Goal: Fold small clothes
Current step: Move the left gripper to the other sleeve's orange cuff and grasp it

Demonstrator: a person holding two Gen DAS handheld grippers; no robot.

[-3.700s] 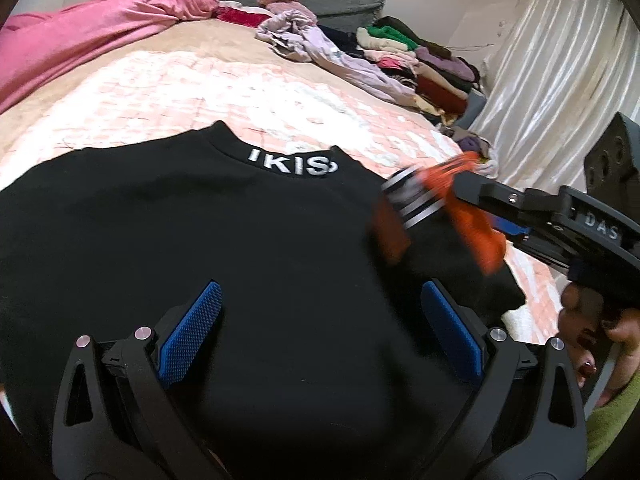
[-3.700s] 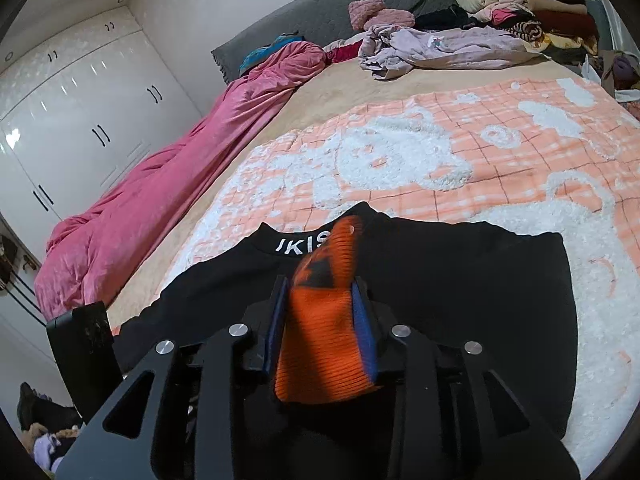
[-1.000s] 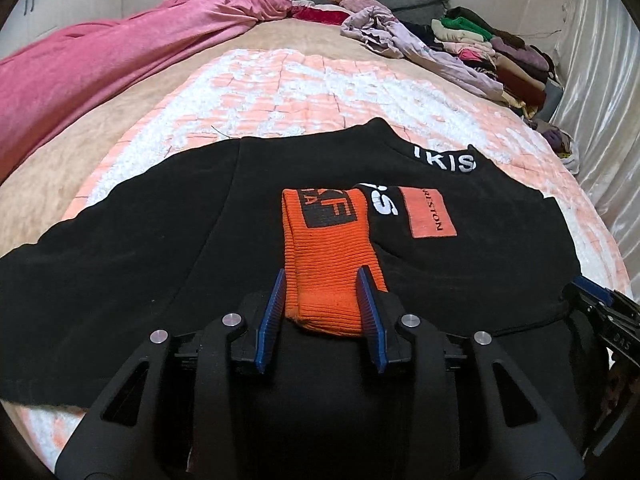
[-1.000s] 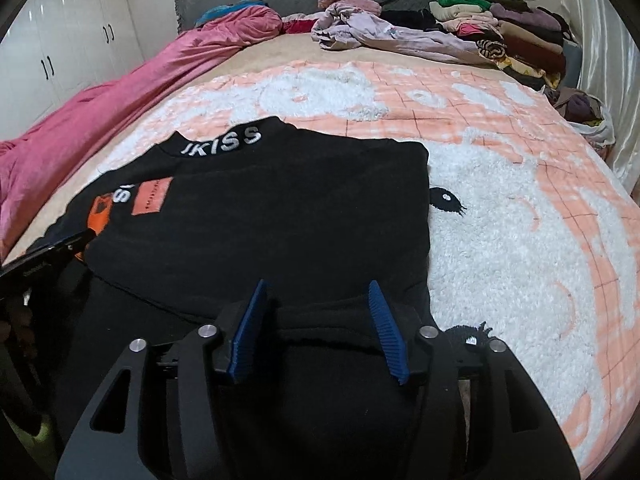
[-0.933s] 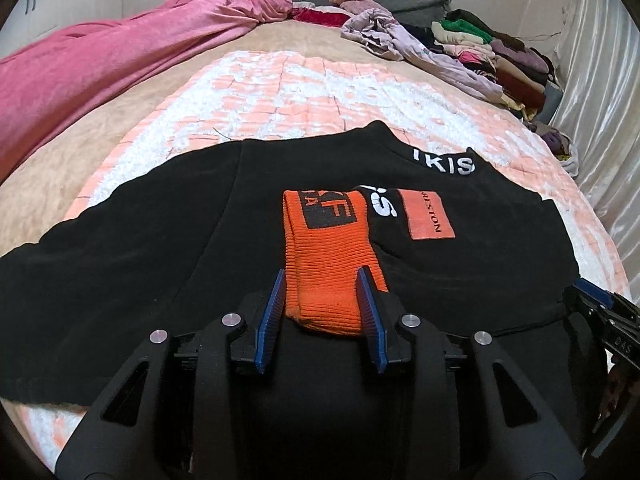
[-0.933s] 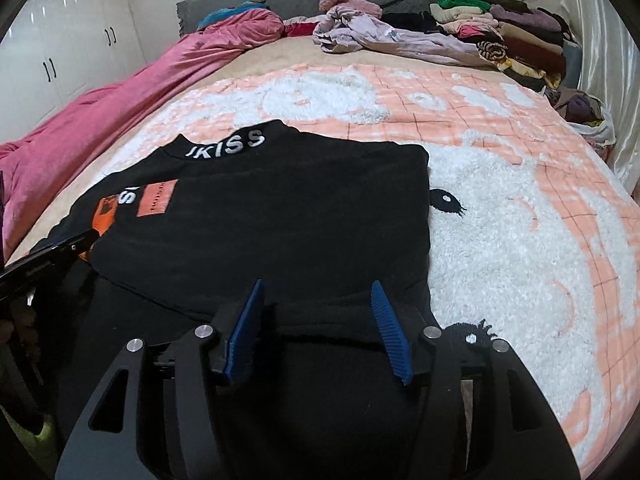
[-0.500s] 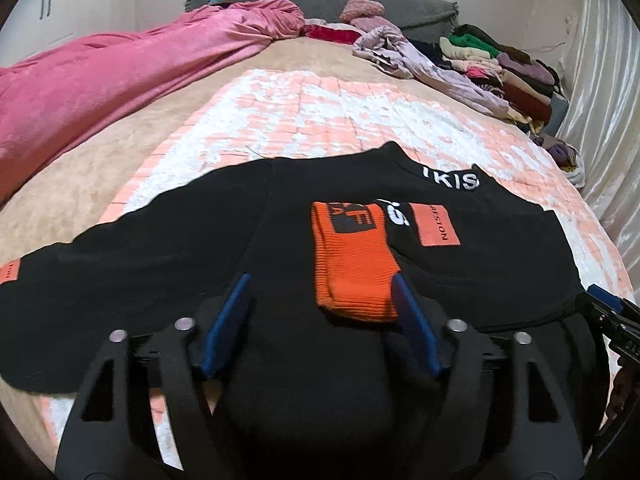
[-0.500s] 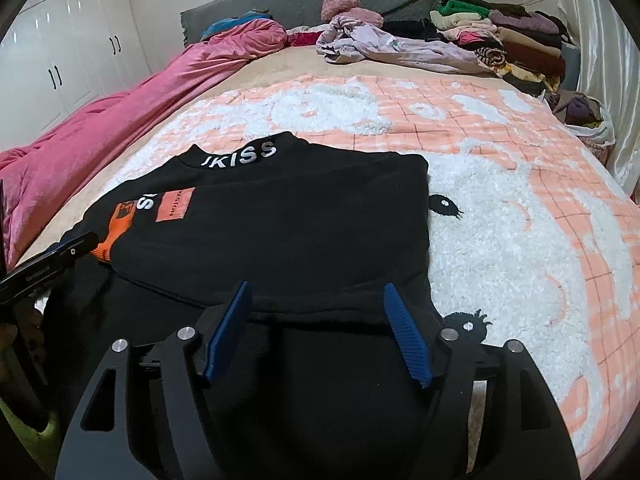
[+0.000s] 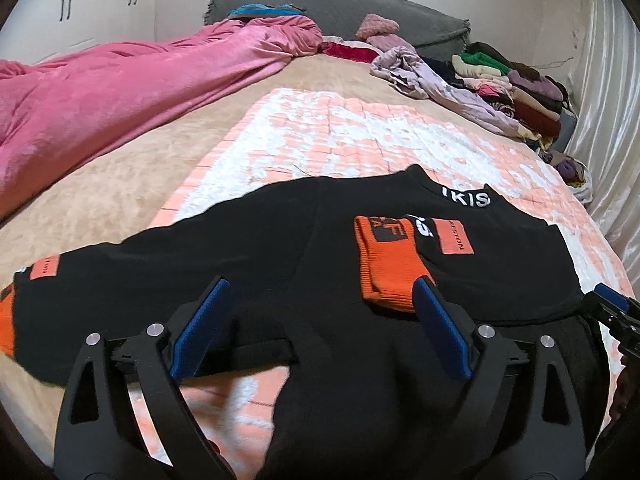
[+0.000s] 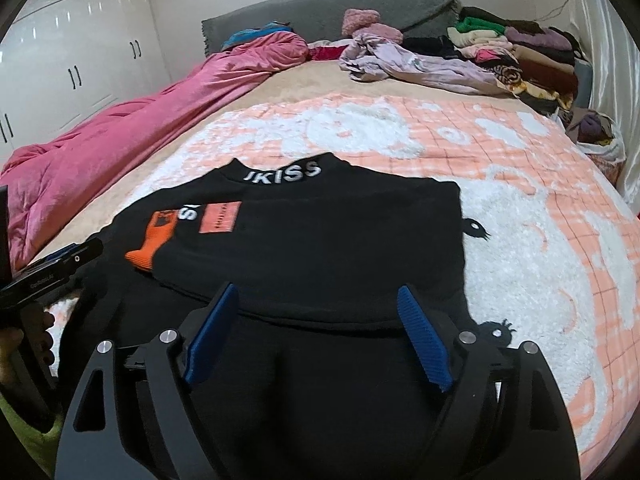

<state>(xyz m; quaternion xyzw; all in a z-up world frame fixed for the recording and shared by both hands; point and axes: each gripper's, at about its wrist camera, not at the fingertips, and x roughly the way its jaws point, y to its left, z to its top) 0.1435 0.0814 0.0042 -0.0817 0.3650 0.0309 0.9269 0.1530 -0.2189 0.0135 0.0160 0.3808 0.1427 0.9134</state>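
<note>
step: we're letting go after folding R sleeve across | L gripper (image 9: 320,320) & R gripper (image 10: 316,336) jaws opening, nothing pinched | black top (image 10: 340,240) lying flat on orange blanket (image 10: 540,220), orange cuff (image 9: 386,268) on chest | next, we reckon: L sleeve needs grabbing, folding inward.

Matt black cloth sweater (image 9: 248,248), ribbed orange cuff (image 9: 386,268), fluffy blanket (image 10: 520,240).
</note>
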